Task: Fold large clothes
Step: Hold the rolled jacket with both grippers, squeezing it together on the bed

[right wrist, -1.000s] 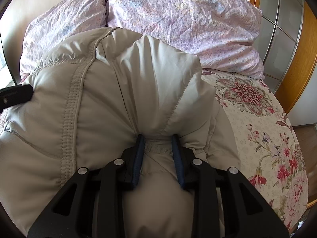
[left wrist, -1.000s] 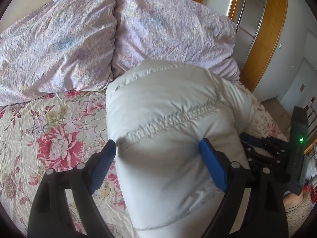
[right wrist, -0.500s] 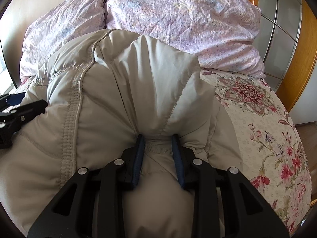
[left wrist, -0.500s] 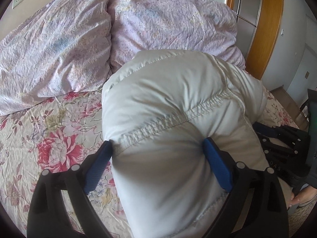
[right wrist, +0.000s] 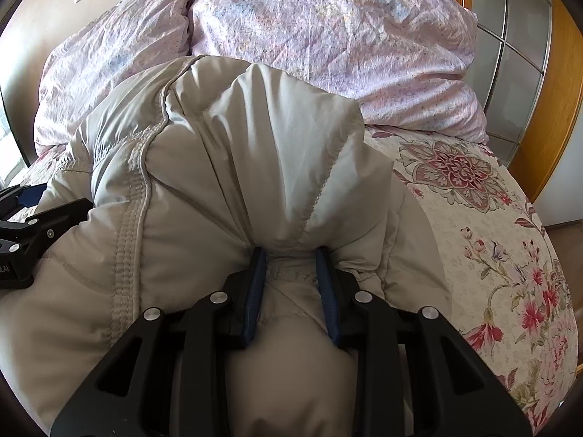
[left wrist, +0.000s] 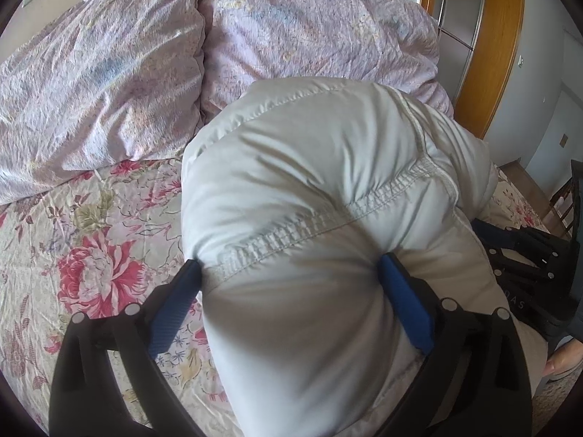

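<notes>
A puffy pale grey jacket (left wrist: 328,167) lies bunched on a floral bed sheet (left wrist: 91,255). My left gripper (left wrist: 289,266) straddles a thick fold of it at a stitched seam. Its jaws are opening and stand very wide, and the padding still bulges against both blue pads (left wrist: 175,302). In the right wrist view the jacket (right wrist: 218,182) fills the middle. My right gripper (right wrist: 290,253) is shut on a narrow pinch of fabric near its front edge. The left gripper (right wrist: 22,233) shows at the far left there, and the right gripper (left wrist: 524,255) at the right edge of the left view.
Two lilac pillows (left wrist: 109,73) (left wrist: 309,29) lie against the headboard behind the jacket. A wooden wardrobe frame (left wrist: 488,54) with glass panels stands to the right of the bed. Bare sheet (right wrist: 492,236) lies to the right of the jacket. A hand (left wrist: 561,360) shows at the lower right.
The left jaws have spread wider around the fold, and the left gripper has sunk a little, so the jacket looms larger. The right gripper keeps the same pinch.
</notes>
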A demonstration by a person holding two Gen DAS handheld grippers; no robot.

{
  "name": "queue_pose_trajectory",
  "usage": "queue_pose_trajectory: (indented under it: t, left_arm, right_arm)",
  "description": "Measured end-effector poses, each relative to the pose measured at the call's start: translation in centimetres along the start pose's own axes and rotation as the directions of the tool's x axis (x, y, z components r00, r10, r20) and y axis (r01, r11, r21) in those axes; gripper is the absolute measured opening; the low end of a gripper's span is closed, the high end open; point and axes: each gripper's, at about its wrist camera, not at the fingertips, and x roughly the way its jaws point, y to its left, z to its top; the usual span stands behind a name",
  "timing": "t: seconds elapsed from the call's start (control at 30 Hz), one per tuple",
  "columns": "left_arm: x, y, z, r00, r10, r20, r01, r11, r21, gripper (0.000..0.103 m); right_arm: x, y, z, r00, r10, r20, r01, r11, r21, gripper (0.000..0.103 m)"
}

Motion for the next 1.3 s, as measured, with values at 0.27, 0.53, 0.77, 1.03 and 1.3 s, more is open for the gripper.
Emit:
queue_pose_trajectory:
  t: [0.27, 0.53, 0.77, 1.03, 1.3]
  left_arm:
    - [0.7, 0.3, -0.1, 1.000, -0.018, -0.003, 0.018, 1.000, -0.014, 0.100]
    - [0.9, 0.3, -0.2, 1.000, -0.025, 0.003, 0.026, 1.000, -0.016, 0.101]
    - [1.1, 0.5, -0.3, 0.999, -0.036, 0.010, 0.037, 0.999, -0.022, 0.101]
    - [1.1, 0.6, -0.4, 0.999, -0.046, 0.020, 0.046, 0.999, -0.027, 0.101]
    - [0.8, 0.9, -0.2, 0.999, -0.045, 0.017, 0.046, 0.998, -0.049, 0.101]
  right_arm:
    - [0.3, 0.0, 0.0, 1.000, -0.006, 0.011, 0.006, 1.000, 0.004, 0.031]
    - [0.4, 0.0, 0.0, 1.000, -0.006, 0.017, 0.006, 1.000, 0.006, 0.031]
    - [0.4, 0.1, 0.0, 1.000, -0.011, 0.028, 0.011, 1.000, 0.014, 0.031]
    - [0.4, 0.1, -0.2, 0.999, -0.014, 0.040, 0.013, 1.000, 0.020, 0.031]
    - [0.2, 0.0, -0.1, 0.999, -0.021, 0.038, 0.020, 0.999, 0.032, 0.031]
